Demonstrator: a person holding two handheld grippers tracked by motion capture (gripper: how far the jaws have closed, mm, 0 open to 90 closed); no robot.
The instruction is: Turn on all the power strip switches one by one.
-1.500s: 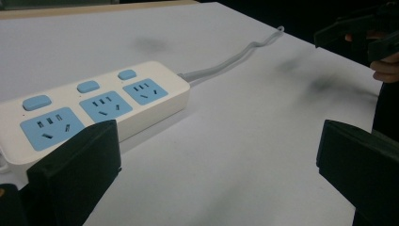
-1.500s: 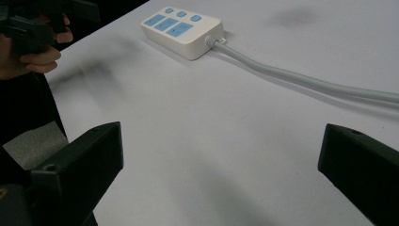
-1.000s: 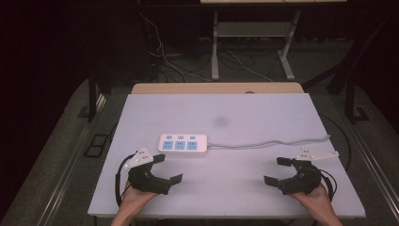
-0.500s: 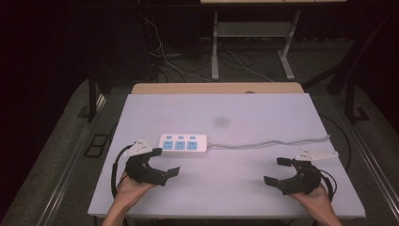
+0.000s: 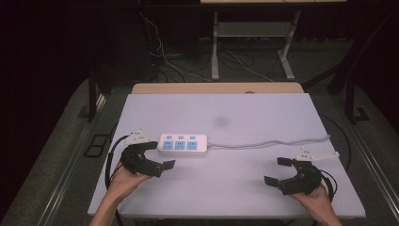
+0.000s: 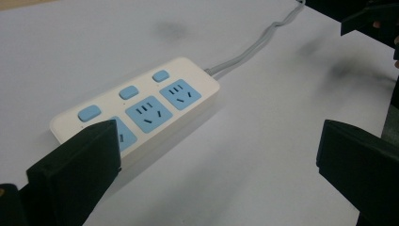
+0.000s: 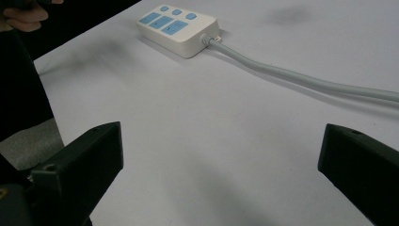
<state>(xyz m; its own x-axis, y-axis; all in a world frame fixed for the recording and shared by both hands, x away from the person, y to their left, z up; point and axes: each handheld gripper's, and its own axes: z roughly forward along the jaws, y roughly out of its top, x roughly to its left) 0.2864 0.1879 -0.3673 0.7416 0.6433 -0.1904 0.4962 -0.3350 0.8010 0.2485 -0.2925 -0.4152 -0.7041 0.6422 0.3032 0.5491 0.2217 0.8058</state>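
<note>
White tabletop [image 5: 244,188]: power strip [image 5: 182,143] just beside left gripper [image 5: 155,153], fingers spread wide, empty; right gripper [image 5: 277,171] likewise, well apart.

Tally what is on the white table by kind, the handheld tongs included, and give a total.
Power strip, white with blue sockets, with its grey cord: 1
Handheld tongs, both open: 2, the left tongs and the right tongs
Total: 3

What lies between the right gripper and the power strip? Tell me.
Bare white table, crossed farther back by the grey cord running from the power strip. The right gripper is open, well apart from it, as the high view shows.
</note>
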